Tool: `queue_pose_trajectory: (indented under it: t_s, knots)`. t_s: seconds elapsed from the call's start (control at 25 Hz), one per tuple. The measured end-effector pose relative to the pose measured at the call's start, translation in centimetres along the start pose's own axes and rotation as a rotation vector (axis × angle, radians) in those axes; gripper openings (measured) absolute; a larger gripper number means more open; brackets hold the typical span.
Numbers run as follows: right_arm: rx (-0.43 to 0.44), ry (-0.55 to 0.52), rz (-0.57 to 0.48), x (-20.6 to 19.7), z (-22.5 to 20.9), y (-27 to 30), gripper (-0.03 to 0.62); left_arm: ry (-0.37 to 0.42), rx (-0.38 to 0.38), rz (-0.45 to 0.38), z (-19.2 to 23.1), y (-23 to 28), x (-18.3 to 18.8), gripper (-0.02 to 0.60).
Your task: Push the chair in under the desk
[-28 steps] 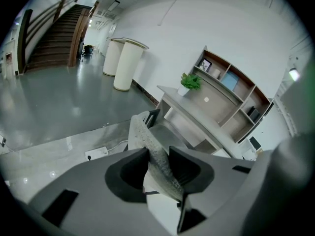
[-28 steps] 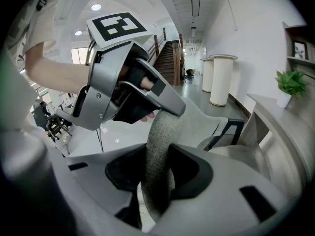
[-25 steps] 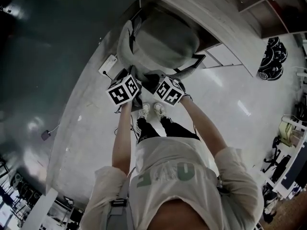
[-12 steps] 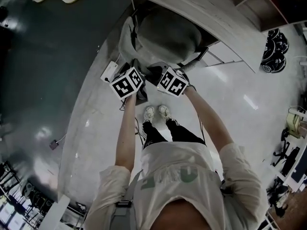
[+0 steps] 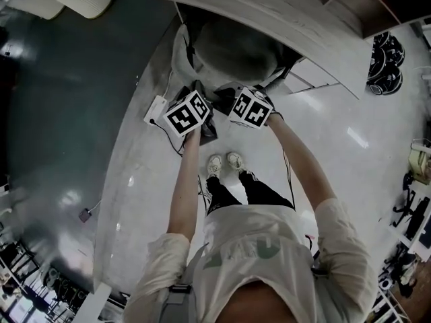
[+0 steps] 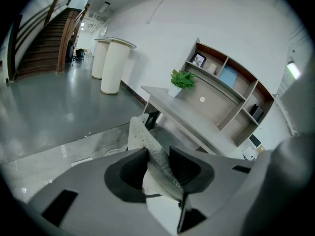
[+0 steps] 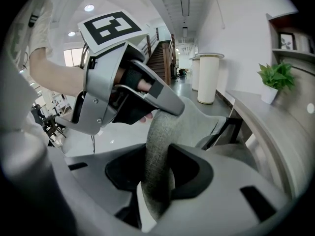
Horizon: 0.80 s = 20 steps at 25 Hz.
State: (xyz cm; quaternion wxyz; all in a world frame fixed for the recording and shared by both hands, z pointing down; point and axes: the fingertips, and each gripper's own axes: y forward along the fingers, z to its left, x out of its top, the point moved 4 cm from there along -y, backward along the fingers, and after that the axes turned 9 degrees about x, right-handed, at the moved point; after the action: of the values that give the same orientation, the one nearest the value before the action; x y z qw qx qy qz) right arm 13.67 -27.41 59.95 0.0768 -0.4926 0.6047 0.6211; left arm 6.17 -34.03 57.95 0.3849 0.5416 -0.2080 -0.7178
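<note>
A grey fabric office chair (image 5: 232, 52) stands partly under the pale wooden desk (image 5: 269, 12), its seat below the desk edge. Both grippers hold the top edge of its backrest side by side. My left gripper (image 6: 158, 163) is shut on the backrest (image 6: 140, 132), which runs between its dark pads. To its right, my right gripper (image 7: 158, 173) pinches the same backrest (image 7: 162, 132), and the left gripper's body (image 7: 123, 92) shows just above it. In the head view only the marker cubes show, left (image 5: 188, 113) and right (image 5: 250, 108); the jaws are hidden beneath them.
A white power strip (image 5: 155, 108) with a cable lies on the floor left of the chair. The person's feet (image 5: 224, 163) stand just behind it. On the desk sits a potted plant (image 6: 182, 79), with a shelf unit (image 6: 231, 97) behind. White columns (image 6: 112, 65) stand far left.
Both grippers have moved forward toward the desk with the backrest in them. The chair has slid further under the desk, and the person has stepped after it.
</note>
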Motion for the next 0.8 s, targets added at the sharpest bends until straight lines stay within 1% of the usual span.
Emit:
queue_pose_trajectory:
  t_s: [0.28, 0.44, 0.56, 0.64, 0.8]
  knots:
    - [-0.04, -0.037, 0.062, -1.4, -2.2, -1.9, 0.127, 0.024, -0.021, 0.006, -2.8, 1.5, 0.0, 0.152]
    - [-0.045, -0.026, 0.095, -2.3, -3.2, -3.0, 0.127, 0.031, -0.021, 0.018, -4.3, 2.0, 0.0, 0.156]
    - [-0.048, -0.015, 0.09, -2.7, -3.3, -3.4, 0.127, 0.026, -0.013, 0.018, -4.8, 2.1, -0.3, 0.156]
    - [-0.058, -0.01, 0.086, -3.0, -3.4, -3.5, 0.126, 0.024, -0.013, 0.033, -5.1, 2.2, -0.7, 0.156]
    - [-0.102, -0.003, 0.099, -3.2, -3.4, -3.5, 0.127, 0.029, 0.003, 0.066, -5.0, 2.3, -1.1, 0.156]
